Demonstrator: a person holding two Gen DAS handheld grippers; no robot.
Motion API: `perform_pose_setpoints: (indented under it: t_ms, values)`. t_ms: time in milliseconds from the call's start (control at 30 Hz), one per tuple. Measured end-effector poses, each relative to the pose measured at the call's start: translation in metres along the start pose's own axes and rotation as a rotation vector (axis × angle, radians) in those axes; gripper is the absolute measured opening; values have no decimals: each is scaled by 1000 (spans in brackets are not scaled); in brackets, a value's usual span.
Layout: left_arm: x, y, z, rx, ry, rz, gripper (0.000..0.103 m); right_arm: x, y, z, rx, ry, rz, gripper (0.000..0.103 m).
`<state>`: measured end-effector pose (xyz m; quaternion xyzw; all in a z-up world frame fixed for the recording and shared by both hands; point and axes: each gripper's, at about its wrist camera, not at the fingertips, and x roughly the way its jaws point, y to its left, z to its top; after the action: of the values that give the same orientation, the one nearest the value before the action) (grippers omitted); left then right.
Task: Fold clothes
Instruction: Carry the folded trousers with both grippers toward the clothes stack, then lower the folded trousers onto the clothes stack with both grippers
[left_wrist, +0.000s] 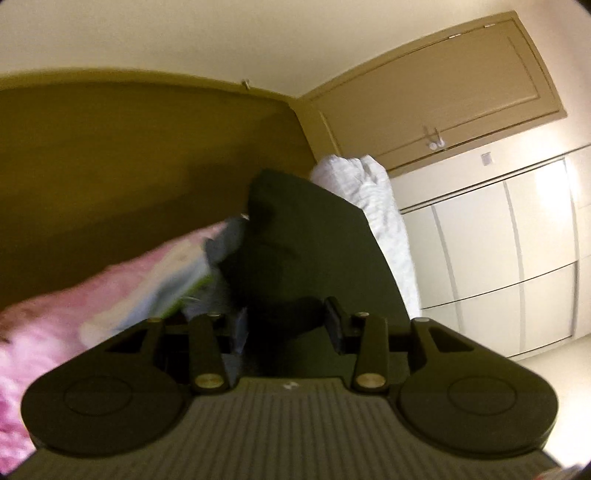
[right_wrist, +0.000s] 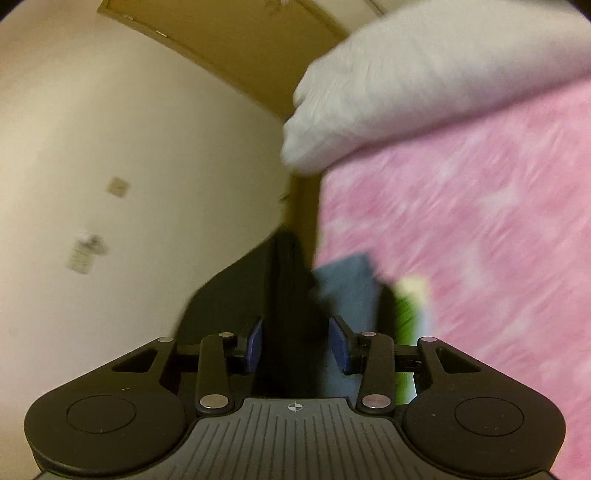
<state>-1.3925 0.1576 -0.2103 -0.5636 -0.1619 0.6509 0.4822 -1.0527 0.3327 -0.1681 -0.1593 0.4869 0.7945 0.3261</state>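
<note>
I judge the dark garment (left_wrist: 306, 236) soft, light and limp; it will sag, so I would take it at an edge or corner, not the middle. It fills the centre of both views, above a pink bedcover (right_wrist: 480, 240), with a blue cloth (right_wrist: 347, 288) beside it and a white pillow (right_wrist: 406, 74) in the upper right.

The right gripper (right_wrist: 295, 345) is partly open, and dark fabric passes between its 2 blue pads (right_wrist: 256, 343); a firm pinch I cannot confirm. The left gripper (left_wrist: 291, 325) looks partly open around dark fabric, but blur hides the contact.
</note>
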Motion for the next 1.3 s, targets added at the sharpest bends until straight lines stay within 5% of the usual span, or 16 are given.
perform_pose_setpoints:
  t_ms: [167, 467, 733, 833, 1033, 1133, 1300]
  values:
    - [-27, -52, 14, 240, -70, 96, 33, -21, 34, 2, -249, -74, -149, 40]
    - [59, -162, -19, 843, 207, 113, 24, -11, 97, -62, -722, -21, -173, 40]
    - [92, -169, -20, 1007, 346, 170, 23, -3, 109, -103, -750, 91, -231, 40]
    - [104, -152, -26, 1038, 393, 212, 22, 26, 86, -103, -678, 192, -292, 40]
    - [110, -141, -52, 1135, 420, 253, 20, 52, 46, -98, -526, 299, -257, 38]
    - [110, -147, -42, 1125, 389, 215, 20, 38, 49, -80, -498, 266, -248, 38]
    - [106, -165, -33, 1132, 366, 97, 17, 15, 72, -50, -586, 52, -262, 37]
